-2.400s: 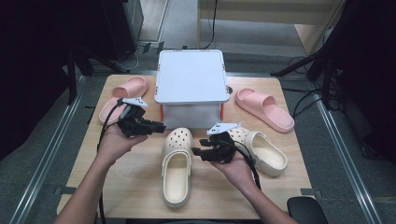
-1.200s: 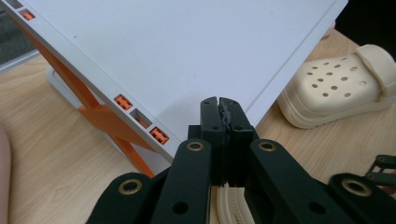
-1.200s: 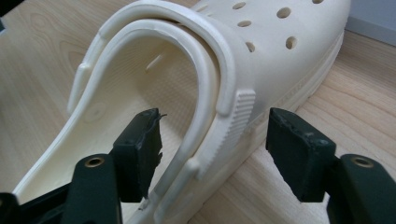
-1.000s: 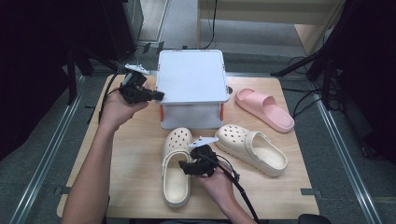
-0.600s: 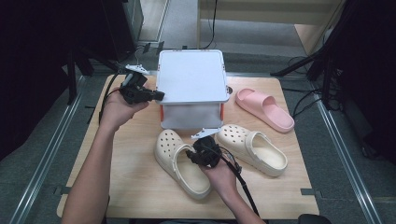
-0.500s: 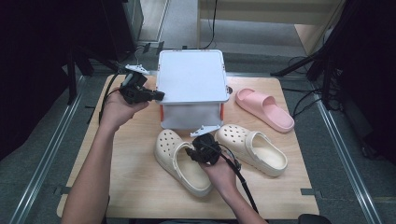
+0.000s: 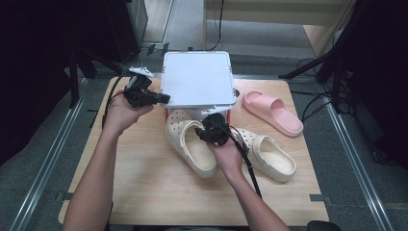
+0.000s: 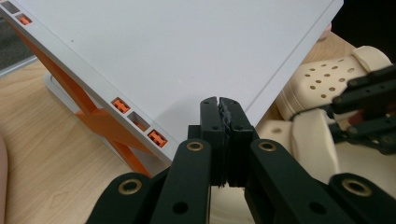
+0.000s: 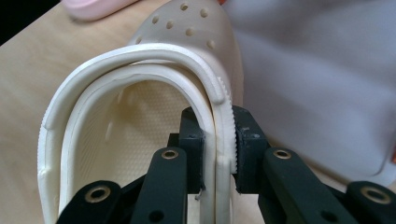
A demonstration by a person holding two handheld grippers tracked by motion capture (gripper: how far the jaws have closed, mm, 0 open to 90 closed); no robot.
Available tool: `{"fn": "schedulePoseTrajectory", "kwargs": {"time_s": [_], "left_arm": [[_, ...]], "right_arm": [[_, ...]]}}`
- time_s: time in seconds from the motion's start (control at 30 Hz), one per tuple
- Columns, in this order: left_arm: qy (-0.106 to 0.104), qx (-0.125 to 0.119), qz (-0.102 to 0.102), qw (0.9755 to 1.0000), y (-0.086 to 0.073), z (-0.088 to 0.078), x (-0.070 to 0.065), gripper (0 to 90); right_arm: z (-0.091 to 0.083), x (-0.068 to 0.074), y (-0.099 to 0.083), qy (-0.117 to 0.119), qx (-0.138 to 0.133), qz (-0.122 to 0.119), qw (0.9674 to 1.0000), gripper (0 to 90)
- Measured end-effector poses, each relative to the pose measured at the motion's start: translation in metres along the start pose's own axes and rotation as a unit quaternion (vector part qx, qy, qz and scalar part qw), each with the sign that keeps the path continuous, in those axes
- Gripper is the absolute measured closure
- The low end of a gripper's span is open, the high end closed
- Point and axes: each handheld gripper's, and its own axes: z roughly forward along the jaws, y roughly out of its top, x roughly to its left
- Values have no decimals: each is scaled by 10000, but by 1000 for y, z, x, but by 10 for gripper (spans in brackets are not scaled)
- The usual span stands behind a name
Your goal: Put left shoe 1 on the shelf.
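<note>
One clog (image 7: 188, 142) now nearer box (image 7: 197, 79).

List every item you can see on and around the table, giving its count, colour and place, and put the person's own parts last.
clogs: 2, cream, table middle; one held with its toe under the box lid, the other lying to its right
slide sandal: 1, pink, right of the box
box: 1, white lid, orange sides, back middle of the table
table: 1, light wood
left gripper: 1, black, shut, at the lid's left edge
right gripper: 1, black, clamped on the held clog's side wall and strap
forearms: 2, entering from the bottom
</note>
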Motion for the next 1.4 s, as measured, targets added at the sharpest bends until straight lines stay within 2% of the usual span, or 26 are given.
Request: {"fn": "schedulePoseTrajectory", "kwargs": {"time_s": [0.27, 0.4, 0.5, 0.6, 0.73, 0.87, 1.0, 1.13, 1.23, 1.4], "left_arm": [[-39, -37, -28, 10000, -1, 0, 1, 888], [-56, -49, -35, 10000, -1, 0, 1, 888], [-49, -49, -36, 10000, -1, 0, 1, 888], [-47, -45, -35, 10000, -1, 0, 1, 888], [-46, -54, -33, 10000, -2, 0, 1, 887], [-76, -87, -50, 9999, -2, 0, 2, 887], [-100, -101, -86, 9999, -3, 0, 2, 887], [-111, -117, -100, 9998, -3, 1, 2, 887], [-124, -127, -110, 9998, -3, 1, 3, 886], [-165, -141, -133, 9997, -4, 1, 4, 885]], "right_arm": [[21, -17, 5, -255, -173, 404, 9987, 773], [31, -19, 3, -415, -165, 412, 9982, 766], [36, -22, 1, -306, -141, 549, 9979, 760], [37, -21, 0, -250, -128, 475, 9985, 725], [31, -19, -3, -205, -298, 423, 9984, 665], [22, -18, -6, -119, -267, 336, 9990, 620], [6, -18, -10, 36, -382, 242, 9990, 617], [-6, -16, -18, 219, -452, 189, 9986, 671], [-16, -13, -25, 371, -489, 97, 9981, 747], [-29, -5, -42, 504, -365, -239, 9978, 828]]}}
